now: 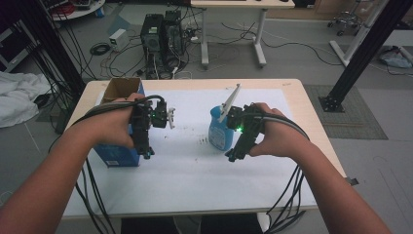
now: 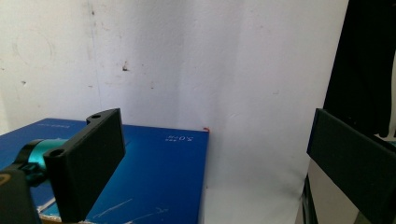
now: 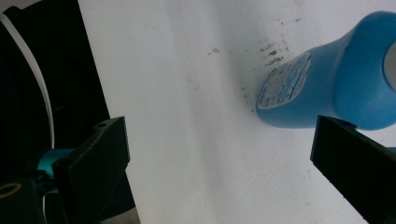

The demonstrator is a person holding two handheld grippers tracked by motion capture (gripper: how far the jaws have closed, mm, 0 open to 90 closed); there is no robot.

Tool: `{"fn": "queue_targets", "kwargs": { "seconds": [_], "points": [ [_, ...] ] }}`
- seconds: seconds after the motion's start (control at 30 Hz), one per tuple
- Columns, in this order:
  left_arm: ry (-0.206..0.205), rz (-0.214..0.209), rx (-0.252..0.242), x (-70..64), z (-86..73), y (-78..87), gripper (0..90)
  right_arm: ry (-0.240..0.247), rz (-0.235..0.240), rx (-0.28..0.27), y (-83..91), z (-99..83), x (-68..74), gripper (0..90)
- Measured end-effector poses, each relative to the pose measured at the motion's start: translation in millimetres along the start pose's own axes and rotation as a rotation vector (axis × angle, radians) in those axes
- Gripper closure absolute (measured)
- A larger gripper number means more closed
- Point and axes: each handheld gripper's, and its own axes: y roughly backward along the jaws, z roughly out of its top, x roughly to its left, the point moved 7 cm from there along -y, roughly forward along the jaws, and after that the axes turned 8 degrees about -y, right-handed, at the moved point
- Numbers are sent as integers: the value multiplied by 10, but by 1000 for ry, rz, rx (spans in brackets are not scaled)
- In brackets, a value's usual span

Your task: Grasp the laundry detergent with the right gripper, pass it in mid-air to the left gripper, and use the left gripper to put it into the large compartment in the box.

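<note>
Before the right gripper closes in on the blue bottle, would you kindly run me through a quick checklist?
1. Right gripper open: ok, jaws wide apart.
2. Blue bottle upright on the white sheet: ok.
3. Bottle between the jaws: not ok, it sits off toward one jaw in the right gripper view.
4. Left gripper open and holding nothing: ok.
5. Blue box apart from the bottle: ok.
6. Bottle cap closed: cannot tell.

Box (image 1: 119, 122) left on table (image 1: 195, 185); bottle (image 1: 217, 129) right of box, well apart.
</note>
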Motion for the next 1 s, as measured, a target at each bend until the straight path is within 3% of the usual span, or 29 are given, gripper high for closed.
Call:
{"fn": "queue_targets", "kwargs": {
  "seconds": [0.43, 0.6, 1.0],
  "points": [
    [-18, -6, 3, -17, 44, -11, 42, -95, -10, -93, -45, -303, -153, 36],
    [-17, -3, 3, -23, 51, 3, 42, -161, -10, -129, -149, -430, -305, 37],
    [-27, -6, 12, -93, 76, 37, 42, -238, 4, -141, -477, -499, -563, 36]
  ]
}}
